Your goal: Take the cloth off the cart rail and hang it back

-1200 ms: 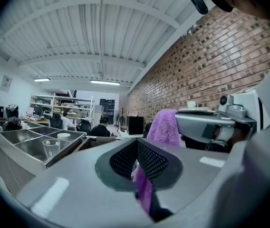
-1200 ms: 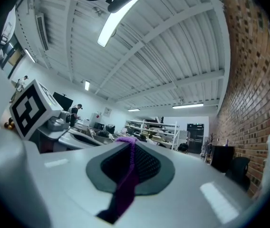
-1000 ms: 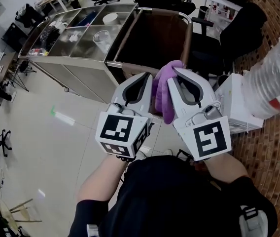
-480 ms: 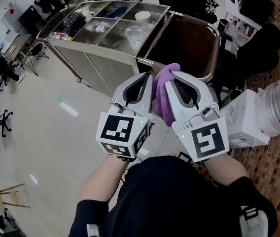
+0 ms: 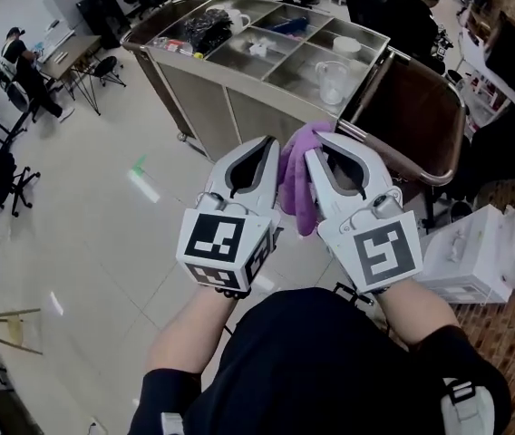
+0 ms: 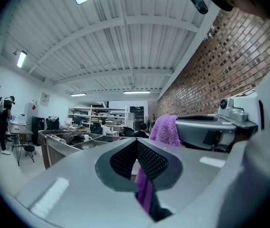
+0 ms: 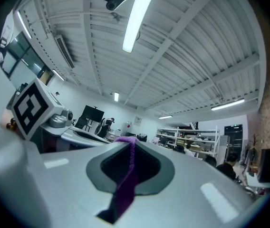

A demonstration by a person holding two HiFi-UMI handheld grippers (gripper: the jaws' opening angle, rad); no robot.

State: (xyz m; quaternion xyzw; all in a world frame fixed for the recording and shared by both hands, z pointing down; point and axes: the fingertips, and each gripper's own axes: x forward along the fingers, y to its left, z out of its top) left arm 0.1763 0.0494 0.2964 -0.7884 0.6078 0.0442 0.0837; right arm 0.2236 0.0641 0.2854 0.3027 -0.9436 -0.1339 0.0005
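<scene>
Left gripper (image 5: 262,152) is clenched on the purple cloth (image 5: 296,179): in the left gripper view its jaws (image 6: 136,144) meet at the tips, with a strip of the cloth (image 6: 145,194) pinched below them. The cloth hangs bunched between the two grippers, which are held side by side in front of the person's chest. Its top shows just before the near corner of the cart; whether it touches the rail there cannot be told.

The right gripper (image 5: 323,152) is likewise closed on the cloth. The right gripper view shows a purple strip (image 7: 125,184) running down through its shut jaws (image 7: 130,148).

Beyond the grippers stands a steel cart (image 5: 239,98) with open compartments on top. From its left end these hold a black bundle (image 5: 208,30), a white mug (image 5: 237,21), a clear pitcher (image 5: 332,80) and a white bowl (image 5: 346,45). At the cart's right end a brown bag (image 5: 403,107) hangs inside the tubular cart rail (image 5: 441,175). A white box (image 5: 461,261) sits further right, beside a brick wall (image 5: 511,333).
</scene>
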